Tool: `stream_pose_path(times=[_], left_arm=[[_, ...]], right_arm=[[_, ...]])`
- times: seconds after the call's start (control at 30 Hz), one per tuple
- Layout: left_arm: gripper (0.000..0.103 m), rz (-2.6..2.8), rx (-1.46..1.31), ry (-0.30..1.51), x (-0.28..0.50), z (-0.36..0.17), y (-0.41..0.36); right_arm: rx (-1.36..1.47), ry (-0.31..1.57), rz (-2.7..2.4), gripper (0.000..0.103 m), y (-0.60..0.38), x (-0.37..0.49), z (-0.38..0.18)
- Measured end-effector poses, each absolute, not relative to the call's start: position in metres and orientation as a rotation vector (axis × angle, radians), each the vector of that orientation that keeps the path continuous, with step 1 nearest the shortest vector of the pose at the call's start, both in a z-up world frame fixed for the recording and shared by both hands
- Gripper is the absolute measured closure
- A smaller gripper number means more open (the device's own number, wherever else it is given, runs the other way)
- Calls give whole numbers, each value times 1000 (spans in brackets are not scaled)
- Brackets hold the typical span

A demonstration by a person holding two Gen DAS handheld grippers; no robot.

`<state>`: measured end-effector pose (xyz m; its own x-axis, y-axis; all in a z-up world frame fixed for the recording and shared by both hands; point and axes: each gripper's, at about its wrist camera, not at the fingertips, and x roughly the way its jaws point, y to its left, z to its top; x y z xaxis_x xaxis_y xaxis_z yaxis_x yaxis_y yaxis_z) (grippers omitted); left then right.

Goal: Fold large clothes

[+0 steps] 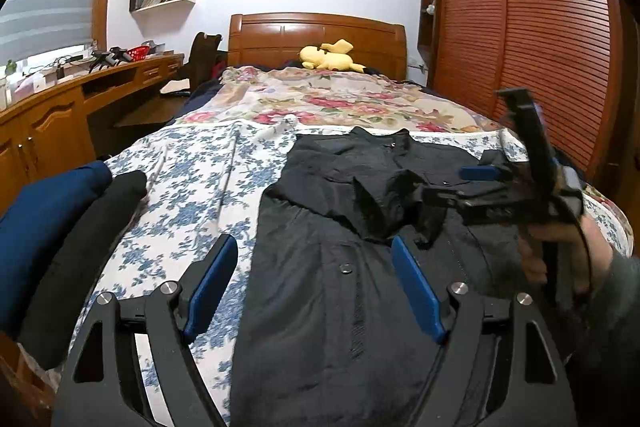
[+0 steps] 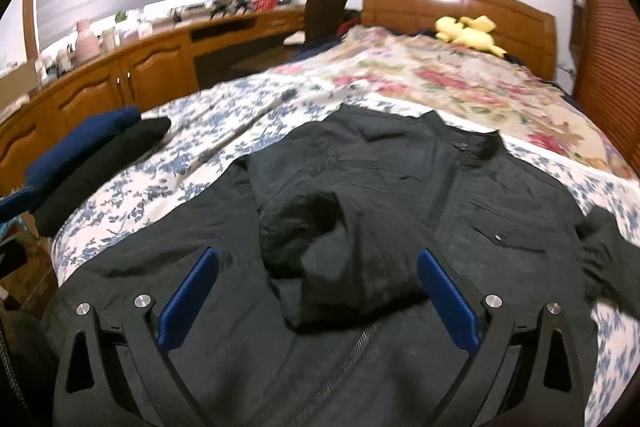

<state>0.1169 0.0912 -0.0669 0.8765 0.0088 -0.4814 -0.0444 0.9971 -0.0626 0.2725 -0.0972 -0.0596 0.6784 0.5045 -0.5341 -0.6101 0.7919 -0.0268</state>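
Observation:
A black zip jacket [image 1: 320,307] [image 2: 360,195] lies front up on the bed, its collar toward the headboard. One sleeve [image 2: 320,239] is folded across its chest; the other sleeve [image 2: 604,251] trails off to the right. My left gripper [image 1: 313,241] hovers open over the jacket's lower left part, with nothing between its blue pads [image 1: 212,283]. My right gripper [image 2: 318,254] is open above the folded sleeve and holds nothing. In the left wrist view, a hand holds the right gripper [image 1: 444,183] over the jacket's right chest.
A stack of folded navy and black clothes [image 1: 60,227] [image 2: 100,147] sits at the bed's left edge. A floral quilt [image 1: 340,99] and a yellow plush toy [image 1: 330,57] lie toward the headboard. A wooden desk [image 1: 52,115] runs along the left, a louvred wardrobe [image 1: 540,47] along the right.

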Motion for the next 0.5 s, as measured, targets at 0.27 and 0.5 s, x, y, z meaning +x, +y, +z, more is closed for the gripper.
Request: stream_pose_path(times=[0.27,0.5], left_arm=[[23,24,-67,499,104,-72,102],[23,8,-55,515,103,-77,101]], right_arm=[[-268,635,636,5,-75,317,-62],[-278,762,643,36,-75,353,-83]])
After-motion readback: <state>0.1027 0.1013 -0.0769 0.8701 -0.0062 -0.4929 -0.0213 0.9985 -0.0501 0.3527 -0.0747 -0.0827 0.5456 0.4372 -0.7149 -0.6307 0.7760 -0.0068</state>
